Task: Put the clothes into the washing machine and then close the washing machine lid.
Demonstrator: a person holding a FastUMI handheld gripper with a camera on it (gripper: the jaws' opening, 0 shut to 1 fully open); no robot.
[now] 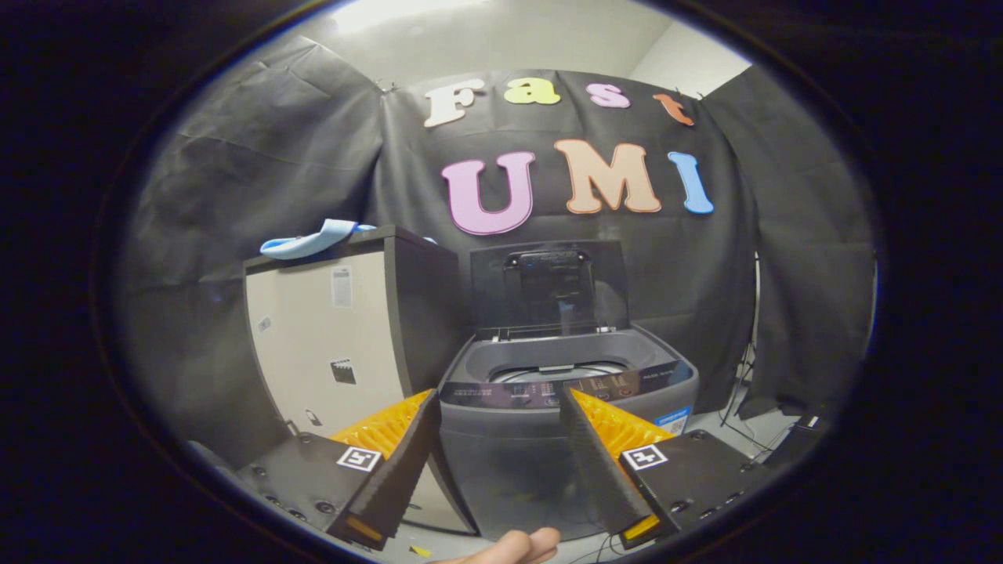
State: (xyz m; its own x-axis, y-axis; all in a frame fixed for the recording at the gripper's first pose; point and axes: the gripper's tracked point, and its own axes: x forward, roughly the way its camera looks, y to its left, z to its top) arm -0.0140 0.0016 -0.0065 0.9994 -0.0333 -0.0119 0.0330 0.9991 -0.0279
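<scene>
A grey top-loading washing machine (548,423) stands just ahead of my fingers, its lid (548,286) raised upright at the back and the drum opening (556,370) showing. A light blue piece of clothing (313,239) lies on top of a tall cabinet (345,345) to the left of the machine. My gripper (499,403) is open, with nothing between its fingers, and the machine's front shows through the gap.
The cabinet stands close against the machine's left side. Black cloth walls close in behind and on both sides. Cables and a stand (744,384) sit on the floor to the machine's right. A person's fingertips (517,546) show below my fingers.
</scene>
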